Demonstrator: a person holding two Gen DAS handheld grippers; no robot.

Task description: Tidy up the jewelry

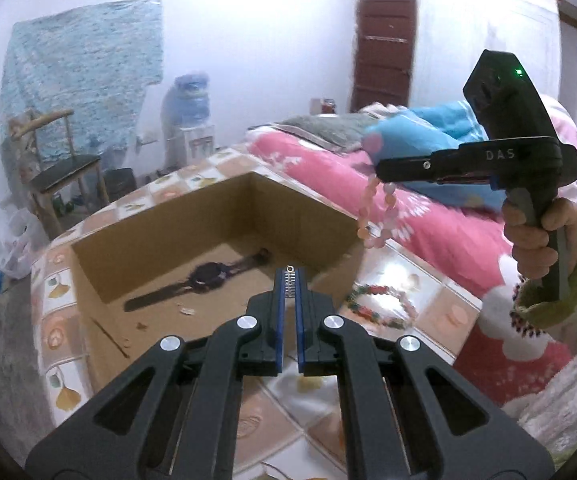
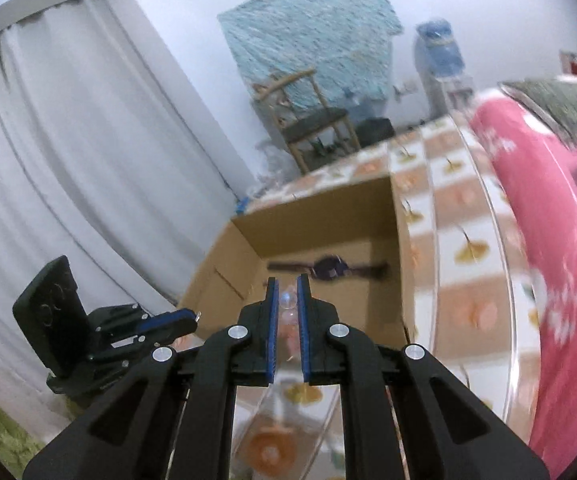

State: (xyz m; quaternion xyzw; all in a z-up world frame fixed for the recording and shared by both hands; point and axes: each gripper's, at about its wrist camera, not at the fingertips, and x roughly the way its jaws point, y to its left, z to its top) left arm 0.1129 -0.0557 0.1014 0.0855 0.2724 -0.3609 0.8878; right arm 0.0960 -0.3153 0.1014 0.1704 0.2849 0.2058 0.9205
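Left gripper [image 1: 290, 280] is clamped on a small silver chain piece [image 1: 290, 283], whose ring end pokes out just past the blue pads [image 1: 277, 308]. Beyond and below its tips sits an open cardboard box [image 1: 136, 276] on a tiled tabletop [image 1: 428, 276], and a dark wristwatch [image 1: 204, 278] lies flat on the box floor, a little left of the tips. Right of the fingers, on the tabletop outside the box, lies a multicoloured bead bracelet [image 1: 380, 304]. Farther right and higher, the right gripper [image 1: 380, 168] hangs in the air above the tabletop's edge, held by a hand [image 1: 536, 232] in a green cuff. Its jaws are pinched on a pink bead bracelet [image 1: 376, 216], which dangles in a loop below the tips, clear of the box rim. From the right gripper's own camera, pale pink beads show between its pads, the box lies ahead and below, and the watch rests just beyond the tips. A pink bedspread [image 1: 368, 184] lies behind.
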